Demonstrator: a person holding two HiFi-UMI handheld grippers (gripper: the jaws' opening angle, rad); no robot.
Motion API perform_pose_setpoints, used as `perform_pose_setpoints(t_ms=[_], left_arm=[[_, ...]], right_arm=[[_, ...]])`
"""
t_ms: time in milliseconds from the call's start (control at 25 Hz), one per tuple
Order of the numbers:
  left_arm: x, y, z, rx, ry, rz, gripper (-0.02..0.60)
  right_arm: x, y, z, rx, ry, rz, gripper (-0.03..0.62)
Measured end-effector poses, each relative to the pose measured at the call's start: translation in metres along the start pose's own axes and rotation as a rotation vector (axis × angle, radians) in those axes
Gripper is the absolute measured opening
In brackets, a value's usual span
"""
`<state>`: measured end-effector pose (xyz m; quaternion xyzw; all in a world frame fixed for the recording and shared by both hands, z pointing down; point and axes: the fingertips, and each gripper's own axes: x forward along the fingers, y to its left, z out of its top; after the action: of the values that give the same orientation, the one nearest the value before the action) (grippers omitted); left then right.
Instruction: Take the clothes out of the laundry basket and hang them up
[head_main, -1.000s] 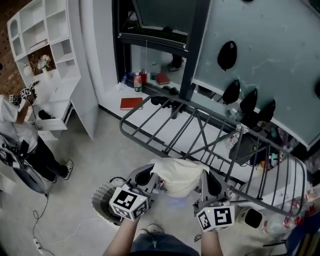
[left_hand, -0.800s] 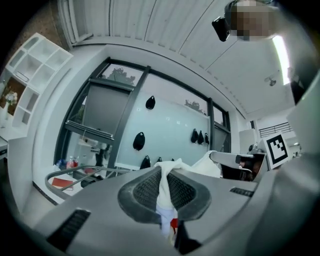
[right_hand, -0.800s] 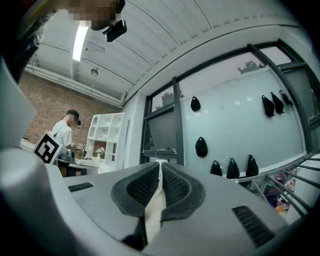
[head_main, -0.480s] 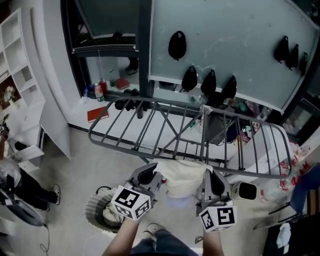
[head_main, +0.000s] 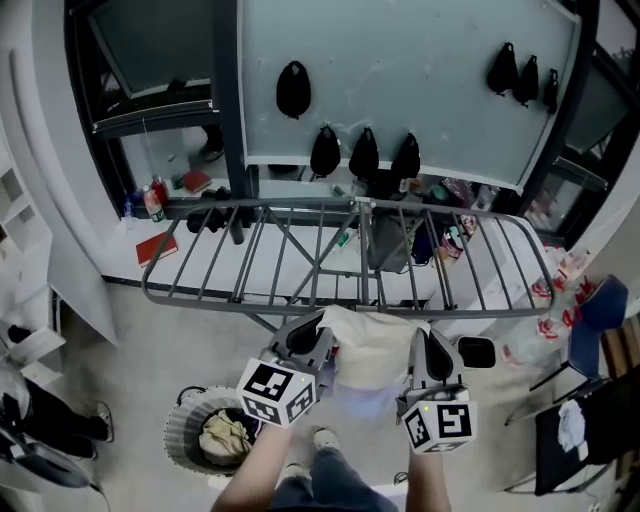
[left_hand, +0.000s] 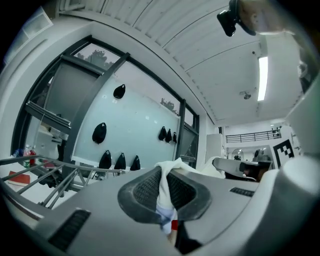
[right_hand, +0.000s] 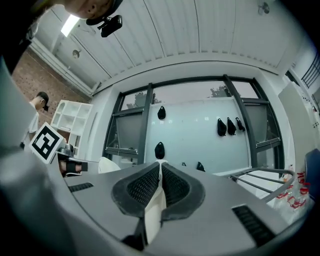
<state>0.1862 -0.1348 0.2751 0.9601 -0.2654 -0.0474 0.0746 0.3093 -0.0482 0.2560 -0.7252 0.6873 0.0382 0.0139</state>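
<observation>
Currently left gripper (head_main: 305, 338) and right gripper (head_main: 432, 350) each clamp one white garment (head_main: 372, 345). Grey drying rack (head_main: 300, 250) at twelve o'clock; basket (head_main: 176, 440) on floor (head_main: 150, 350) at seven.

From above, the pale cream cloth garment (head_main: 372, 345) covers the fingertips of your left gripper (head_main: 314, 350) and right gripper (head_main: 428, 348). Below your left fingers, its marker cube hides part of the round grey laundry basket (head_main: 190, 440). The colourful clutter (head_main: 455, 195) far beyond your fingers is too small to tell.
</observation>
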Motion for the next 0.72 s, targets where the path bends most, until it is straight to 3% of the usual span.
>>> perform_pose_setpoints(t_ms=[320, 720], left_arm=[[0.050, 0.001, 0.012, 0.005, 0.004, -0.036, 0.028], [0.159, 0.047, 0.008, 0.000, 0.011, 0.007, 0.028]], right_arm=[[0.018, -0.038, 0.006, -0.001, -0.022, -0.072, 0.008], [0.124, -0.107, -0.009, -0.010, 0.006, -0.043, 0.008]])
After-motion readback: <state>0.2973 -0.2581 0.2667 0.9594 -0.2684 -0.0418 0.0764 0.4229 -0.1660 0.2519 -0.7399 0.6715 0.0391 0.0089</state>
